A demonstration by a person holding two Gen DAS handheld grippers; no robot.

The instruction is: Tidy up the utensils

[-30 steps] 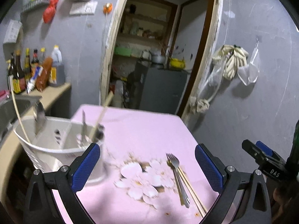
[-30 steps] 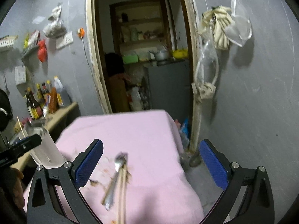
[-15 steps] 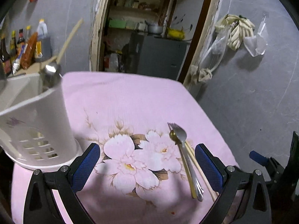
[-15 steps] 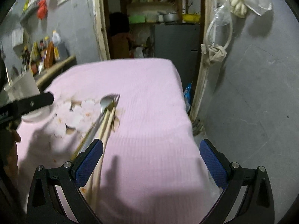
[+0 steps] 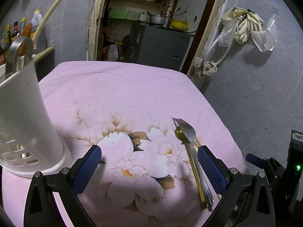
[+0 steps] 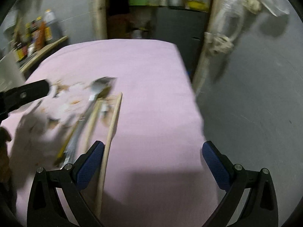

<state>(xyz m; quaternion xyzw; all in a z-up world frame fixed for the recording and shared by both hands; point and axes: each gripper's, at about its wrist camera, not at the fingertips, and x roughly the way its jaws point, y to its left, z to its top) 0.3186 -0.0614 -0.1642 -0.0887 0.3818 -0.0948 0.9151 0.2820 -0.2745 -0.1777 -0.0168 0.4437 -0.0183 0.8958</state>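
Left wrist view: a pink flowered cloth (image 5: pixel 132 94) covers the tabletop. Behind it, at upper centre, an open doorway (image 5: pixel 151 19) shows shelves, a pot and a grey cabinet; at upper right, gloves (image 5: pixel 246 26) and a clear bag hang on the grey wall; at upper left, bottles (image 5: pixel 22 28) stand on a side counter.

At the left edge a white perforated holder (image 5: pixel 24 124) stands upright on the cloth. It contains one metal utensil head (image 5: pixel 18 47) and one pale stick (image 5: pixel 51 11) that leans toward the upper right; any further contents are hidden by its wall.

At lower right of this view lie one fork (image 5: pixel 191 141) and one gold spoon (image 5: pixel 181 134), side by side and touching, heads toward the doorway. The right finger of the left gripper (image 5: pixel 149 162) partly covers their handles. Its fingers are spread wide and hold nothing.

Right wrist view (blurred): the same fork (image 6: pixel 98 89) and spoon lie at centre left, with two chopsticks (image 6: pixel 111 128) beside them; the nearer chopstick runs just beside the left finger of the right gripper (image 6: pixel 151 162). Its fingers are likewise wide apart and empty. The left gripper's dark finger (image 6: pixel 24 92) enters at the left edge.
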